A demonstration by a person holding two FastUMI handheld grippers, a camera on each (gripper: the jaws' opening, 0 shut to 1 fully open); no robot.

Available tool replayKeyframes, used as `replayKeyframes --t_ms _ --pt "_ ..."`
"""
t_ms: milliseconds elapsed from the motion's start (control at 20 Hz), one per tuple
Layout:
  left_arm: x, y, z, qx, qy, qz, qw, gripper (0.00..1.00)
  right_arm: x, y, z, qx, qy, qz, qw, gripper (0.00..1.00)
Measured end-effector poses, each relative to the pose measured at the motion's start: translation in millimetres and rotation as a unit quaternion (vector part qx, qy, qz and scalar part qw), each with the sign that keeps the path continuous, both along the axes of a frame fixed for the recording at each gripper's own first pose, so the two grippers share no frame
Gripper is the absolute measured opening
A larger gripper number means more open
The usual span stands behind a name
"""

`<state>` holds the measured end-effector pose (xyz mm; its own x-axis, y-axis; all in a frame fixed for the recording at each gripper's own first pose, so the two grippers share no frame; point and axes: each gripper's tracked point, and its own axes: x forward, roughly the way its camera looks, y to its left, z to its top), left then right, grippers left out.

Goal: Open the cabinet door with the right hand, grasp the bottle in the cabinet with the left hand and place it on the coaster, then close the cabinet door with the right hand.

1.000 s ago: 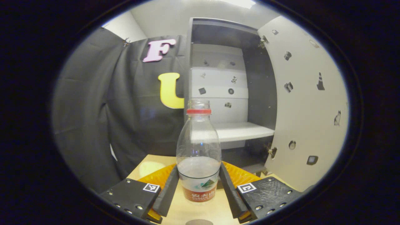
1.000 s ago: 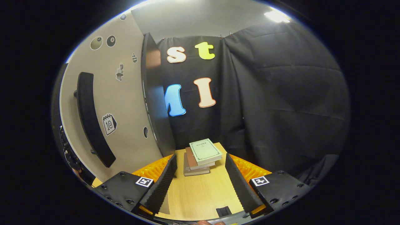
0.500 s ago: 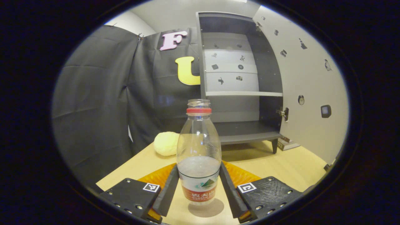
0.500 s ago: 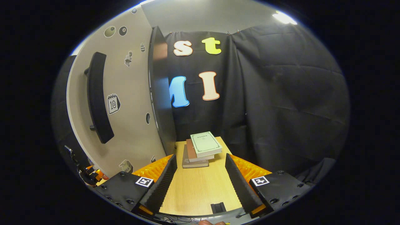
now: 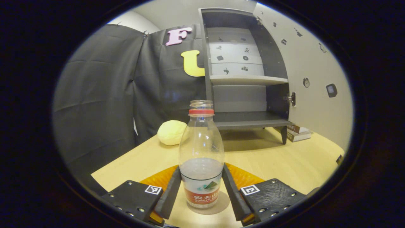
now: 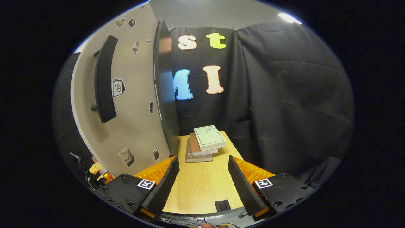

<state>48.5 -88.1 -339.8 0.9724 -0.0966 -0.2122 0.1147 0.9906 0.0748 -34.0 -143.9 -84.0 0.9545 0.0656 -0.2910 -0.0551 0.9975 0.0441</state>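
Two views, largest item first: dark grey cabinet (image 5: 246, 95) with a pale shelf stands on short legs on the light wooden surface (image 5: 284, 161), compartments bare. Its beige sticker-covered door (image 6: 126, 104) is swung open; the right gripper view shows its outer face with a curved black handle (image 6: 103, 79), and the door edge stands just left of a stack of three books (image 6: 202, 144). In the left gripper view, the books (image 5: 295, 133) peek out past the cabinet leg, and a pale yellow rounded lump (image 5: 171, 132) sits near the black cloth. Clear ribbed plastic bottle (image 5: 201, 158), red neck ring, no cap, upright on the round grey coaster (image 5: 221, 204). Left tool (image 5: 201, 186) pinches the bottle's label with both black pads. Right tool (image 6: 203, 180) is spread, nothing between its ridged fingers.
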Motion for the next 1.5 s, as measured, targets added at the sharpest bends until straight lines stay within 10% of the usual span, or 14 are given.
replayKeyframes --t_ms 1500 --pt "-60 -2 -10 0.007 0.085 -0.007 0.996 0.92 7 -10 -15 0.022 0.004 -0.015 1.0 0.93"
